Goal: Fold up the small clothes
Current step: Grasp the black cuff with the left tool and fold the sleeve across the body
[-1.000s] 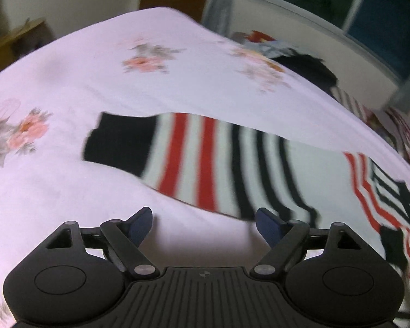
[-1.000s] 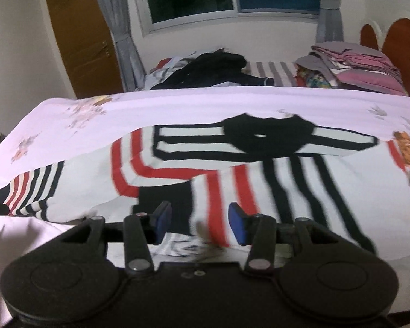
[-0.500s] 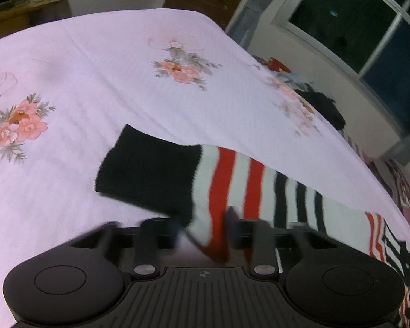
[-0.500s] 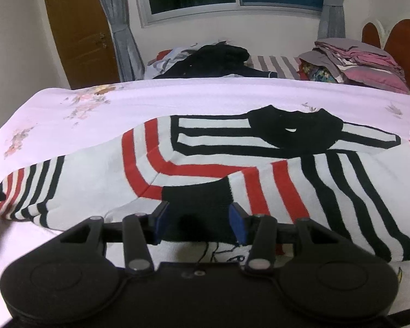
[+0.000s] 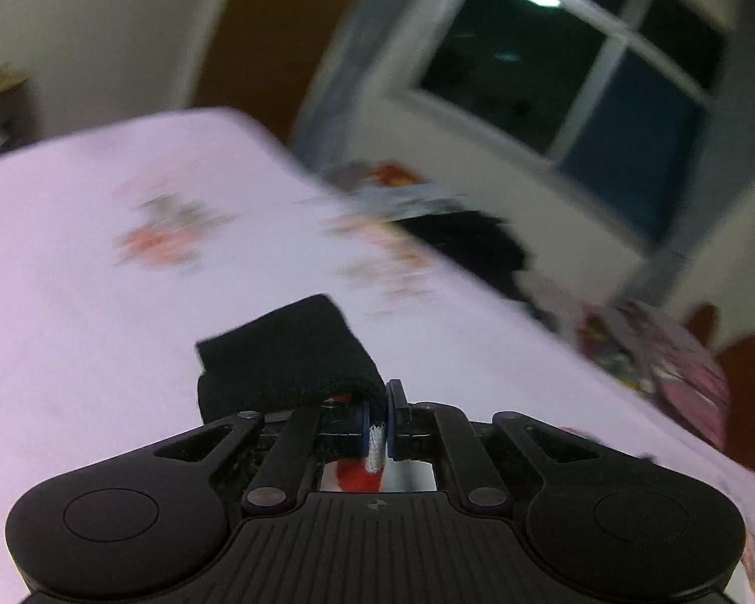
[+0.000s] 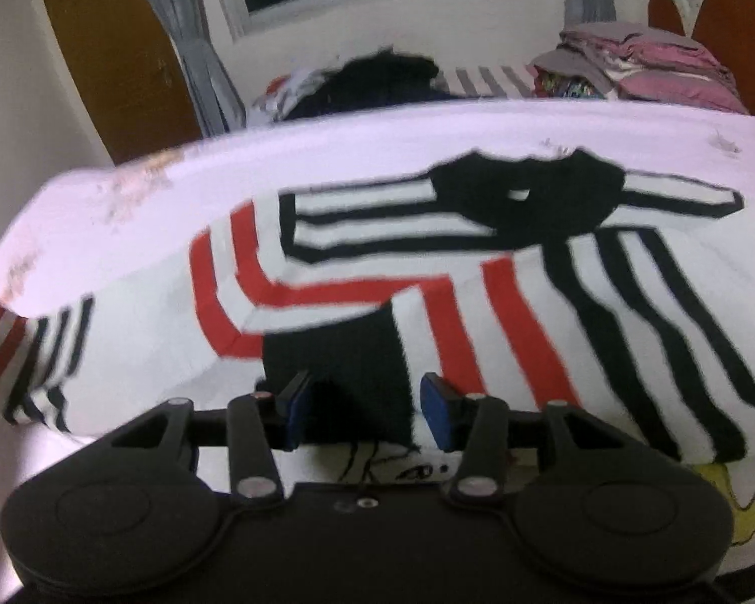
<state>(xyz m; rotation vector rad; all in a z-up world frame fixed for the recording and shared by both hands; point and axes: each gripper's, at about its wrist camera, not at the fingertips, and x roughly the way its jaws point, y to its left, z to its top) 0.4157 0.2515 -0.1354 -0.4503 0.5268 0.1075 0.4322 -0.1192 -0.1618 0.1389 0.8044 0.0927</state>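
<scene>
A small white sweater (image 6: 428, 272) with red and black stripes and a black collar lies on the pink floral bedsheet (image 6: 126, 191). Its right sleeve is folded over the body, the black cuff (image 6: 342, 367) lying just ahead of my right gripper (image 6: 362, 410), which is open above it. My left gripper (image 5: 376, 423) is shut on the other sleeve near its black cuff (image 5: 287, 357), which is lifted off the sheet and drapes over the fingers. That sleeve end shows at the left edge of the right wrist view (image 6: 5, 352).
A heap of dark clothes (image 6: 372, 80) and a stack of folded pink and grey clothes (image 6: 644, 65) lie beyond the far edge of the bed. A window and a brown door (image 6: 110, 50) are behind. The bedsheet (image 5: 100, 277) extends left of the sleeve.
My left gripper closed on the left sleeve by its cuff and lifted it off the sheet. My right gripper stayed open and drew slightly nearer the folded right cuff.
</scene>
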